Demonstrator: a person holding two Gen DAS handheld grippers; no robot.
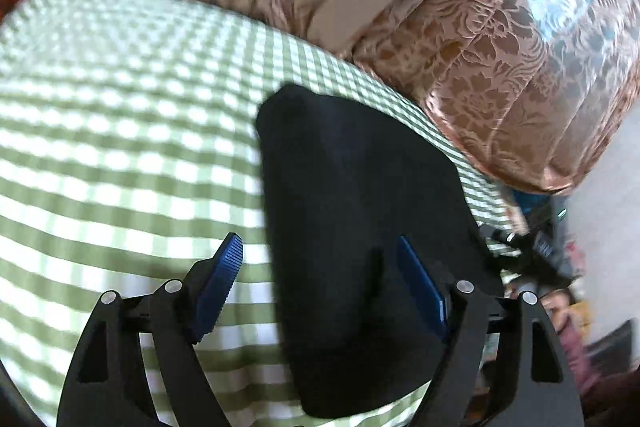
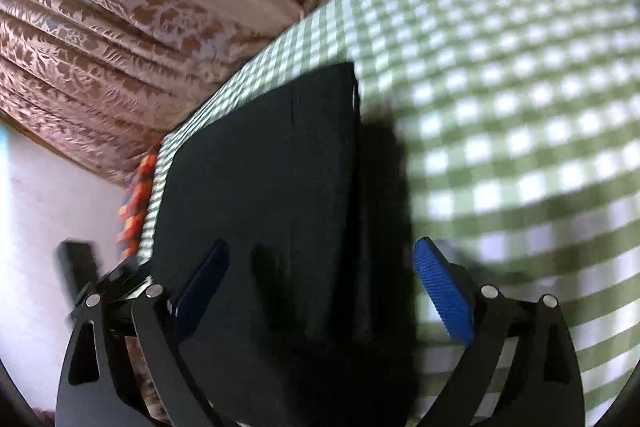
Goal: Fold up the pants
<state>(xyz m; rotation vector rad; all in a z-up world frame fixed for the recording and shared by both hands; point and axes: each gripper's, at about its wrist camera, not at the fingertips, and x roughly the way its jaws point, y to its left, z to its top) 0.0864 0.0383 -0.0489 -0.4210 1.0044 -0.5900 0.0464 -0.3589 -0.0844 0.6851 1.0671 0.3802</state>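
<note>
Both jaws stand wide, nothing held: left gripper point(image 1: 320, 279) and right gripper point(image 2: 320, 283) hover over the folded black pants point(image 1: 360, 227) on the green checked cloth point(image 1: 120, 107). The fold looks near done. Best next: press the layers flat and square the edges.

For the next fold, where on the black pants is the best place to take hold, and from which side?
Probably the near end of the black pants, one corner per gripper. They lie flat as a long dark panel on the green checked cloth, so a fingertip likely has to slide under the side edge. Both the left gripper and right gripper stand open over that end.
</note>
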